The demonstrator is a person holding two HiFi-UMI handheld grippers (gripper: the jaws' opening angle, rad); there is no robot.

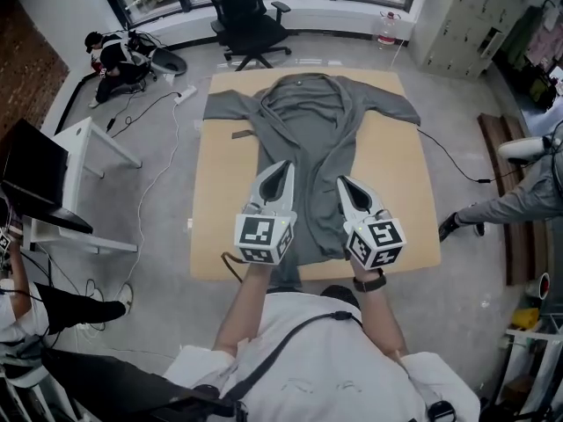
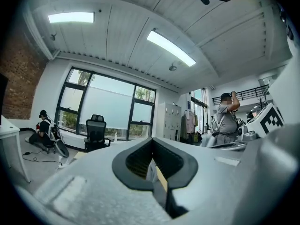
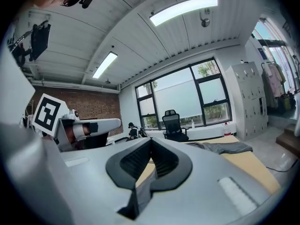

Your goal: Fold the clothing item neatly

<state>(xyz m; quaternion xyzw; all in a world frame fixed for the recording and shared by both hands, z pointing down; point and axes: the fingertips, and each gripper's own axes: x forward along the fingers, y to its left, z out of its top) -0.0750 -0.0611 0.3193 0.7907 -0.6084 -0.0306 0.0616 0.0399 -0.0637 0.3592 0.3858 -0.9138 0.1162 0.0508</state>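
1. Currently, both of my grippers hover over the lower half of the grey garment (image 1: 308,121), side by side and pointing away from me, toward the collar.
2. Left gripper (image 1: 287,164): the 2 fingers are clenched together at the tips. In the left gripper view (image 2: 153,143) I see no cloth pinched between them.
3. Right gripper (image 1: 342,181): its fingers are likewise pressed together, nothing gripped that I can see in the right gripper view (image 3: 151,140). It tilts slightly downward.
4. Garment position: it lies spread flat on the wooden table (image 1: 405,192), front panels open, collar toward the far edge, 1 sleeve stretched out to each side. Its hem reaches the near edge, just in front of me.
5. The left gripper is above the left front panel and the right one above the right front panel. I cannot tell whether either touches the fabric.
6. In the right gripper view, 1 sleeve (image 3: 220,147) rests on the tabletop (image 3: 248,165) beyond my fingers.
7. Surroundings: a black office chair (image 1: 246,16) stands past the table's far edge, by the windows.
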